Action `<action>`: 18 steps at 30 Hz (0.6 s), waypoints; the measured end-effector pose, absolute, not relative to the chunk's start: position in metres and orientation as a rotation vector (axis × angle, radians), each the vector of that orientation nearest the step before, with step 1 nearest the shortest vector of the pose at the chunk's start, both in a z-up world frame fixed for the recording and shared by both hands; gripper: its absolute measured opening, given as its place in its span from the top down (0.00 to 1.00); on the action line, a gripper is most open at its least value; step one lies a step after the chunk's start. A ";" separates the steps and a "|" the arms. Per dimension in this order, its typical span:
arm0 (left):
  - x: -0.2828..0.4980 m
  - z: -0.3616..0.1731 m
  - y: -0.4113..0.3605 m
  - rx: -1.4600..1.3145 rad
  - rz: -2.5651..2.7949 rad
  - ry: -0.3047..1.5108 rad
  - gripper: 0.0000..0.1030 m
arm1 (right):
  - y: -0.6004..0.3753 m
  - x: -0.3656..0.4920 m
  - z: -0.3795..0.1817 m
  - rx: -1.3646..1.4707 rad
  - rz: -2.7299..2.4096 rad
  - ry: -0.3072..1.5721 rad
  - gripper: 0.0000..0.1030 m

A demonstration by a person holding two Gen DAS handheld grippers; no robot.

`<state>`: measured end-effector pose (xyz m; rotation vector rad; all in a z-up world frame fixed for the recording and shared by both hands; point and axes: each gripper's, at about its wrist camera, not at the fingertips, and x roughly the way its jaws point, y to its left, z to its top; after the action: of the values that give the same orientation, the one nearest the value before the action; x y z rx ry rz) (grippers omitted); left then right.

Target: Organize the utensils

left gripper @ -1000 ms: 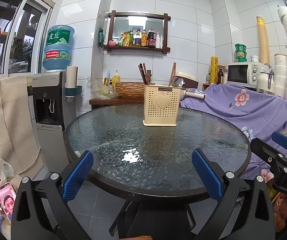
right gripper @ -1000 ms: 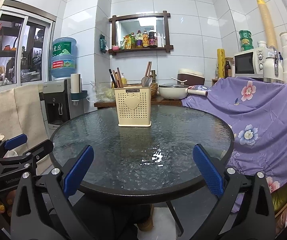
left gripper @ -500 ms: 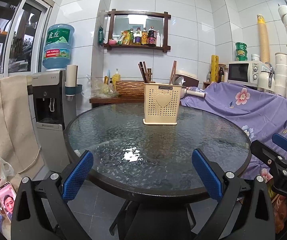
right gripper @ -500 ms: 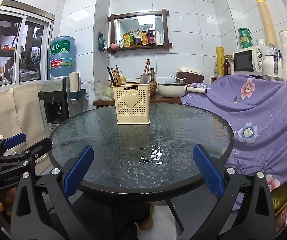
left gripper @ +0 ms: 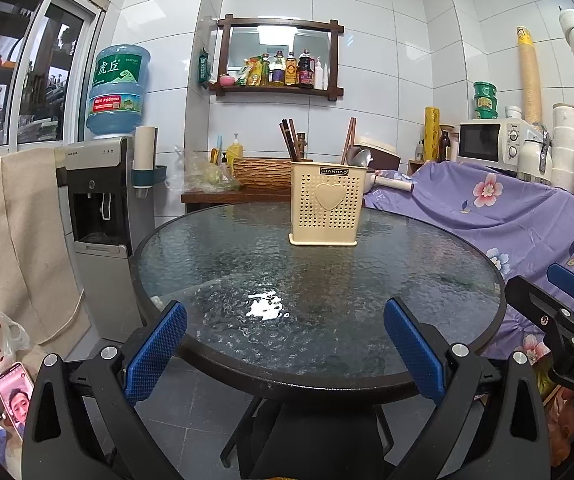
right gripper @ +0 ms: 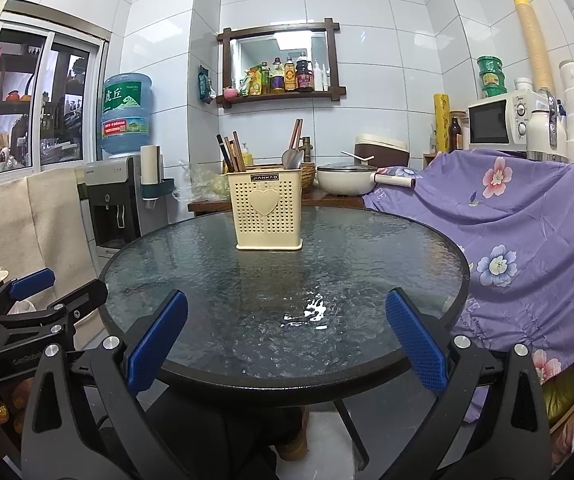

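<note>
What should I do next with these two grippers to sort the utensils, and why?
Probably reach the right gripper forward toward the utensil holder at the far side of the round table. Both it and the left gripper are open, empty and back at the near edge, while the chopsticks and spoon stand in the holder; nothing else lies on the glass.

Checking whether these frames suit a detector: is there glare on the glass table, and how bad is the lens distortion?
Left wrist view: a small white glare patch on the table, wall tiles bow at the edges, corners black; the utensil holder is sharp. Right wrist view: similar glare on the table, the same bowing and dark corners; the holder's label is readable.
</note>
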<state>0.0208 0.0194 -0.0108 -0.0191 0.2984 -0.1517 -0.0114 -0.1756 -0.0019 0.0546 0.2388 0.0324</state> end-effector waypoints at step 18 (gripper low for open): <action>0.021 -0.012 0.022 -0.018 -0.148 0.300 0.06 | -0.174 -0.009 -0.002 0.058 0.043 0.247 0.05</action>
<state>0.0210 0.0220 -0.0117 -0.0184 0.3003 -0.1479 -0.0087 -0.1737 -0.0021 0.0583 0.2469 0.0426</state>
